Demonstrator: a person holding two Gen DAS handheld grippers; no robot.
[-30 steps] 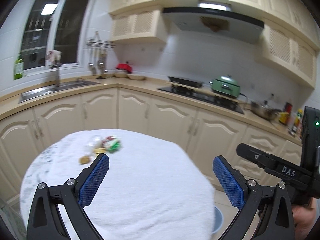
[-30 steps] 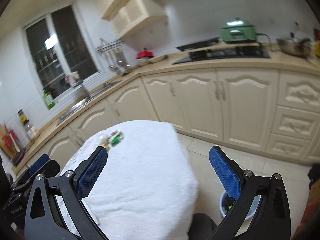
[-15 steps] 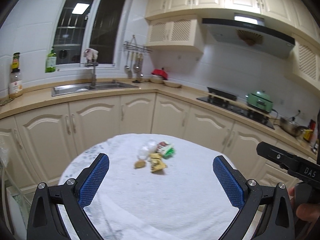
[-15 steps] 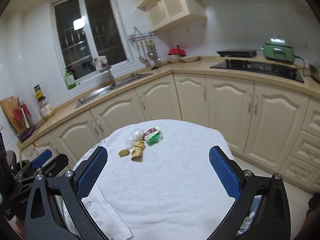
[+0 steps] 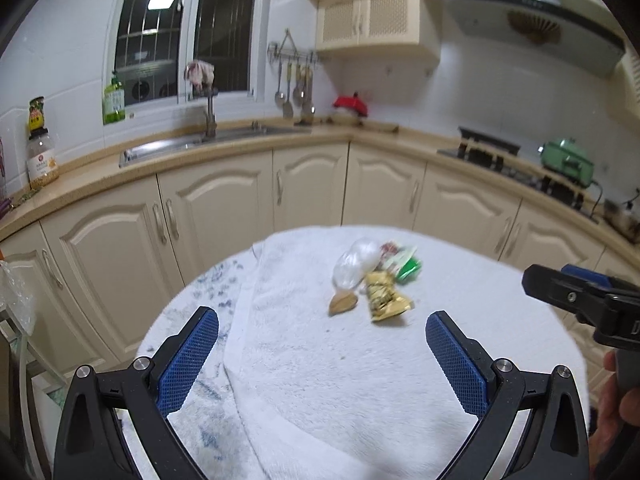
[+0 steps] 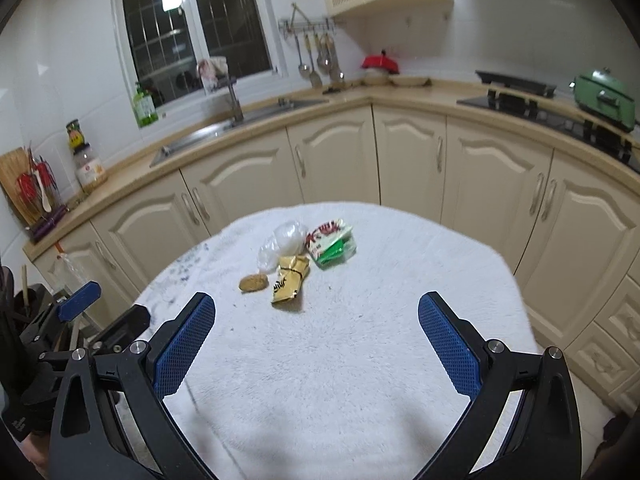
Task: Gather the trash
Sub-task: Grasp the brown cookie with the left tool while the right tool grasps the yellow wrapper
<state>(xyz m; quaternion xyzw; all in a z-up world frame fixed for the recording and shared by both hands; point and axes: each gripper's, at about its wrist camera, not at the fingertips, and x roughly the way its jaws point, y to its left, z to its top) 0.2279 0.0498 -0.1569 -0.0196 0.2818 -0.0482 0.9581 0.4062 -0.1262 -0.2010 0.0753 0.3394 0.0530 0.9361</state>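
Currently: left gripper (image 5: pixel 322 354) and right gripper (image 6: pixel 316 344) jaws apart, empty, above towel-covered table (image 6: pixel 360 360); gold wrapper (image 6: pixel 291 278), green packet (image 6: pixel 332 242), clear bag (image 6: pixel 282 242), brown scrap (image 6: pixel 253 282) clustered ahead

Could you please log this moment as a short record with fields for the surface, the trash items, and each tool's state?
surface: round table under a white towel
trash cluster: far part of the table, all pieces lying close together
item 1: gold wrapper
item 2: green and white packet
item 3: clear plastic bag
item 4: small brown lump
left tool: open, above the towel, holding nothing
right tool: open, above the towel, holding nothing
trash collected: none yet
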